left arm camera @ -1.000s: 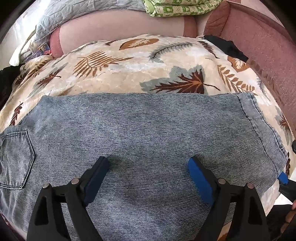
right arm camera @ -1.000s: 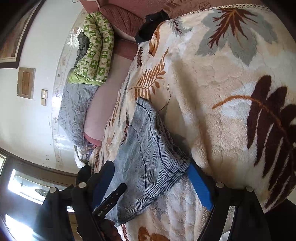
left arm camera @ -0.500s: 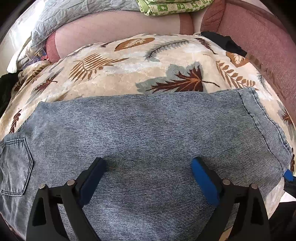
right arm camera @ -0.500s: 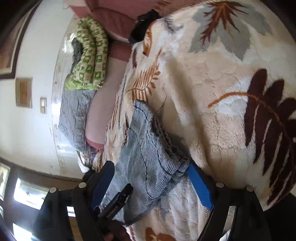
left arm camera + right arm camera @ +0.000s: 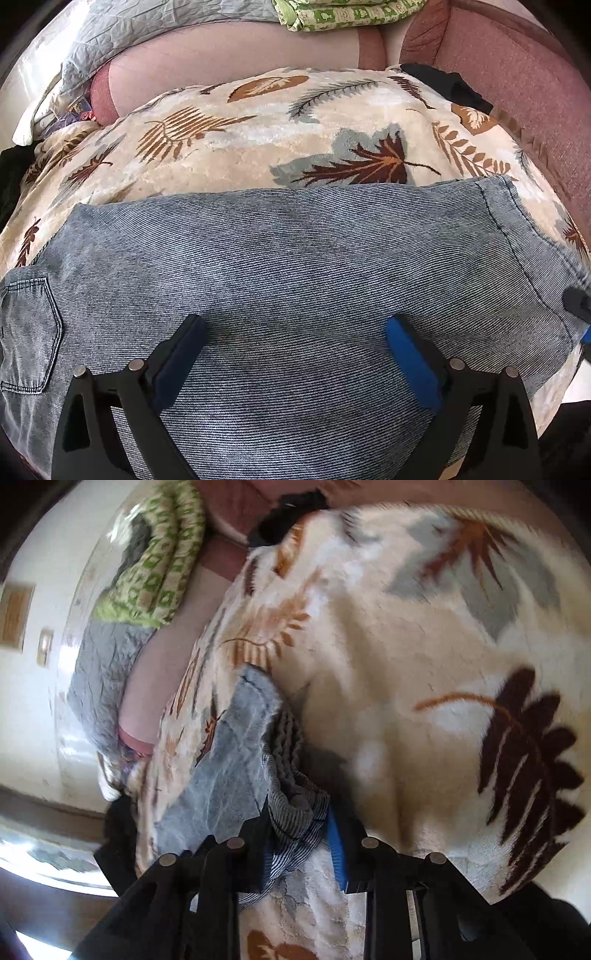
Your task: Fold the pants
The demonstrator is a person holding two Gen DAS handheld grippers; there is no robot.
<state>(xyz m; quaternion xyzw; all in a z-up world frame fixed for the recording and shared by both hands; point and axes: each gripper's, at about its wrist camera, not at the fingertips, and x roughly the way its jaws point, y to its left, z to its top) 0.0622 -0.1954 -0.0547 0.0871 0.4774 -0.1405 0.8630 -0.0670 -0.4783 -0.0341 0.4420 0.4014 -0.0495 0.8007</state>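
Note:
Blue-grey denim pants (image 5: 280, 280) lie flat across a leaf-print blanket (image 5: 258, 125), back pocket (image 5: 29, 332) at the left, leg hems at the right. My left gripper (image 5: 295, 350) is open, its blue pads (image 5: 410, 354) hovering over the middle of the legs. My right gripper (image 5: 299, 834) is shut on the stacked leg hems (image 5: 295, 812) at the pants' right end; its tip shows at the right edge of the left wrist view (image 5: 578, 302). The right wrist view is blurred.
The blanket covers a pinkish sofa (image 5: 517, 74). Behind lie a folded green quilt (image 5: 351, 14) and a grey quilt (image 5: 147, 29). A black cloth (image 5: 450, 85) sits at the blanket's far right corner. A wall with a switch (image 5: 44, 646) shows at left.
My right gripper has closed on the leg hems, which it only straddled before. My left gripper has stayed open and drawn back slightly over the pants.

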